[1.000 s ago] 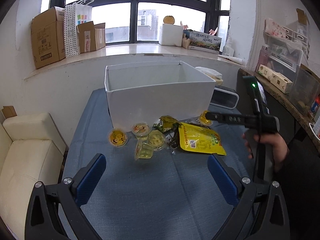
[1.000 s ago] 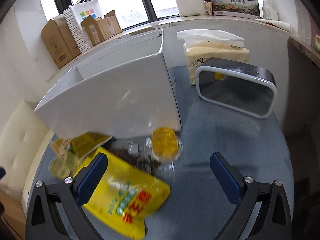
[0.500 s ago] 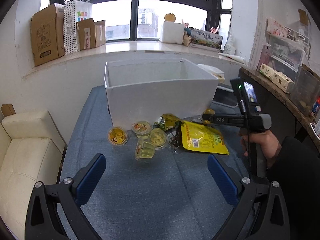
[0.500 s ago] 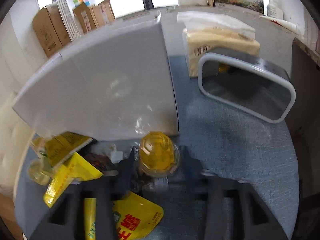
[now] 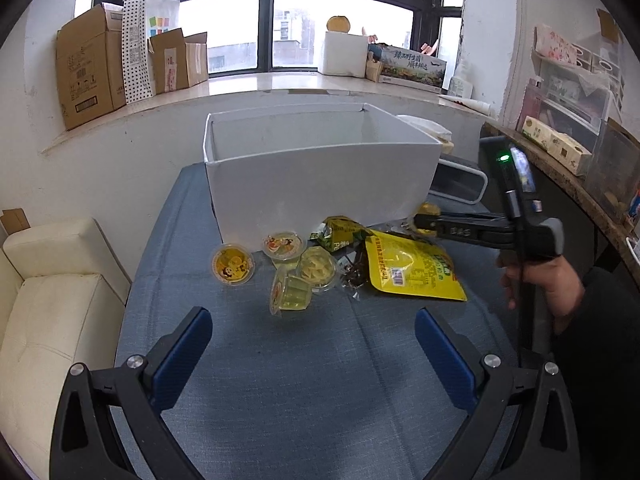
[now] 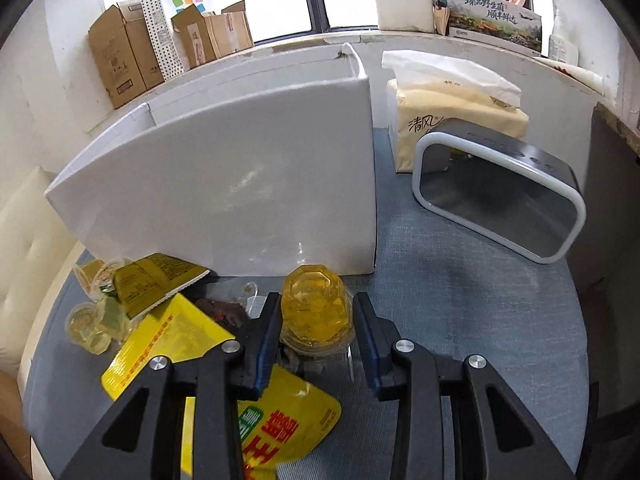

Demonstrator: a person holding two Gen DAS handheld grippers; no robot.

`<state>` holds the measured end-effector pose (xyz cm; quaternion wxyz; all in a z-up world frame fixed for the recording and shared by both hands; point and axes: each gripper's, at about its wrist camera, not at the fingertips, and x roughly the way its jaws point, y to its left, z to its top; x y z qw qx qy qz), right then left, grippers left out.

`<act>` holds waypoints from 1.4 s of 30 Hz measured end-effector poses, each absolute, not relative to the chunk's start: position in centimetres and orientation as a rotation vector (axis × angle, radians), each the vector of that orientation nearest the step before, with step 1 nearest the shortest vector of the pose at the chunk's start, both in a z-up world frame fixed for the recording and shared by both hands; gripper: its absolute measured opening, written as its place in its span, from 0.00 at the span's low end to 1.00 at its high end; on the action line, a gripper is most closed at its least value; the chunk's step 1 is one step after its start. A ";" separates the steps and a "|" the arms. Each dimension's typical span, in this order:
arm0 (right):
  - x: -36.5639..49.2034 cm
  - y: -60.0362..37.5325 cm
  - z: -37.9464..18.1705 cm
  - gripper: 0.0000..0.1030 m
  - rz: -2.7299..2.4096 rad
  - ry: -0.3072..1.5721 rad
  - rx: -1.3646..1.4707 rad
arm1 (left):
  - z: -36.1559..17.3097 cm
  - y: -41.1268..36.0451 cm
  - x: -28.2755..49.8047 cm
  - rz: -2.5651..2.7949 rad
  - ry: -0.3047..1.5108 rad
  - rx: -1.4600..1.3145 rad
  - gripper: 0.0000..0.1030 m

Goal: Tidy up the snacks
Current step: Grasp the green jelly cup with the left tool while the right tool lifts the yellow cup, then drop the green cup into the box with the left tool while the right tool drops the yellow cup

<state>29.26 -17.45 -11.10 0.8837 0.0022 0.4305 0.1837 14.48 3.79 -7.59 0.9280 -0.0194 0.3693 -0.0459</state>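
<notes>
Left gripper: spread wide, holding nothing, hovering over the blue cloth short of the snack pile.
Right gripper: fingers flank the amber jelly cup, very close on both sides; whether they already pinch it I cannot tell.
Jelly cup: sits on the cloth, just before the near right corner of the white box.
Step in hand: judged, grasping the first snack.
Next move: squeeze firmly, lift above the box rim, release inside.
Other snacks: yellow pouch and small cups wait beside the box.
</notes>
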 end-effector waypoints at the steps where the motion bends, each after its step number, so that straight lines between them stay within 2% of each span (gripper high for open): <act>1: 29.3 -17.0 -10.8 0.38 0.384 0.892 0.007 | -7.8 3.9 14.6 -0.093 0.762 -0.043 1.00; 18: 18.1 -19.6 -3.6 0.38 0.451 0.759 0.067 | -12.6 5.6 20.8 -0.063 0.855 -0.086 1.00; 27: 15.2 -20.5 -2.5 0.38 0.451 0.747 0.060 | -14.5 5.7 23.8 -0.062 0.893 -0.093 0.98; 28: 15.0 -20.6 -2.6 0.38 0.450 0.748 0.059 | -14.7 5.7 24.0 -0.055 0.899 -0.089 0.97; 31: 14.7 -20.6 -2.7 0.38 0.448 0.755 0.057 | -15.4 5.8 24.4 -0.043 0.923 -0.076 0.82; 33: 14.5 -20.5 -2.7 0.38 0.451 0.753 0.058 | -15.5 5.7 24.4 -0.032 0.922 -0.055 0.50; 34: 14.4 -20.4 -2.6 0.38 0.456 0.751 0.058 | -15.5 5.7 24.4 -0.044 0.926 -0.049 0.42; 38: 14.5 -19.9 -2.8 0.38 0.464 0.751 0.054 | -15.0 5.6 24.4 -0.048 0.920 -0.046 0.35; 42: 14.6 -19.2 -2.9 0.38 0.481 0.755 0.050 | -13.9 5.9 23.9 -0.064 0.898 -0.044 0.35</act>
